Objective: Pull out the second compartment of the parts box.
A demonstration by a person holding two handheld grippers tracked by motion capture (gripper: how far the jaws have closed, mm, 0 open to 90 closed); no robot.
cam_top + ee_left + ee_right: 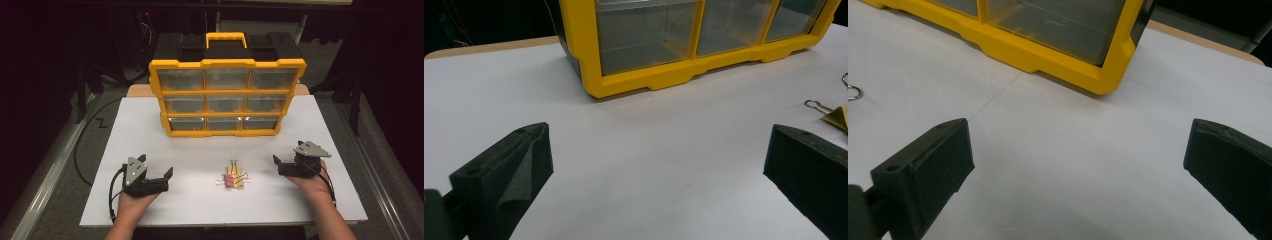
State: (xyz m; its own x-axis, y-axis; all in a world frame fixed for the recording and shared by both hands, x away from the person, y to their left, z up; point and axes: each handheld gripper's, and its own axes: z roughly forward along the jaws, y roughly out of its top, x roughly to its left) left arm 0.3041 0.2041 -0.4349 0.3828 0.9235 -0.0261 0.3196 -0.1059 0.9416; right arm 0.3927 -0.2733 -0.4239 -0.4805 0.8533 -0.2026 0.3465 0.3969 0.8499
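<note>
Yellow and pink binder clips (pixel 233 178) lie in a small heap on the white worktop (pixel 150 130), at about 6 o'clock from the yellow drawer cabinet (pixel 227 97) that stands toward the far edge. The heap sits between the two hands, well apart from each.

The left hand-held gripper (pixel 162 176) rests near 8 o'clock on the worktop with its jaws spread wide and nothing between them; its own view shows bare white surface in the gap, with a clip's wire loop and yellow body at the right edge. The right hand-held gripper (pixel 278 162) rests near 4 o'clock, also wide open and empty, looking toward the cabinet's lower corner.

Risks from here, as I judge them:
- The clips are tangled together, wire handles crossing. A grasp on one could drag its neighbours along, or lift several that then drop off.
- The wire handles are thin and springy, so jaws closing on a handle rather than a body may let the clip swing or slip out.
- The clips lie low on the worktop, so a steep approach could push them away instead of catching one.
- The cabinet's drawers all look shut; pulling one with a single gripper might slide the whole cabinet unless the other steadies it.
</note>
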